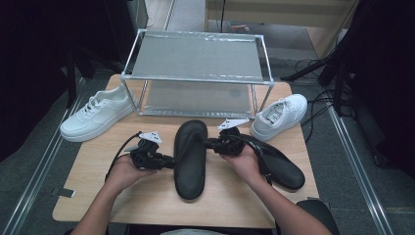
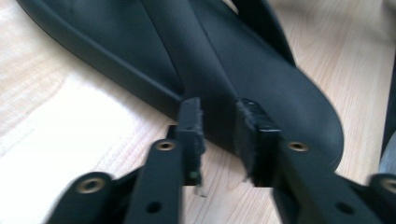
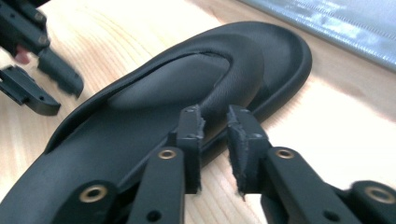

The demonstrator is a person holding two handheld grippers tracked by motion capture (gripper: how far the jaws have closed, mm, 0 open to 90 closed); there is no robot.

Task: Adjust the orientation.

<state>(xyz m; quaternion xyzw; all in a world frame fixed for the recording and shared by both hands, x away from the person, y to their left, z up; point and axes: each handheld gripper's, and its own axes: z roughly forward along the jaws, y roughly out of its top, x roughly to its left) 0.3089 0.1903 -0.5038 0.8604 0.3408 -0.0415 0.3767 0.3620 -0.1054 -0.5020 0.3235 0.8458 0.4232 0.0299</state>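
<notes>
Black flip-flop (image 1: 190,159) lies between left tool (image 1: 169,160) and right tool (image 1: 208,144)

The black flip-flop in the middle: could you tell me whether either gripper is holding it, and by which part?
Both grippers, left and right, have their jaws astride the flip-flop strap, one from each side; whether they clamp it cannot be told.

A wooden table (image 1: 147,196) is shown with a two-tier metal shoe rack (image 1: 195,54) placed at its far edge. One white sneaker (image 1: 98,113) is laid to the left of the rack, partly overhanging the table edge. A second white sneaker (image 1: 280,116) is laid to the right of the rack. Black cables (image 1: 320,105) are seen on the floor, right of the rack.
</notes>
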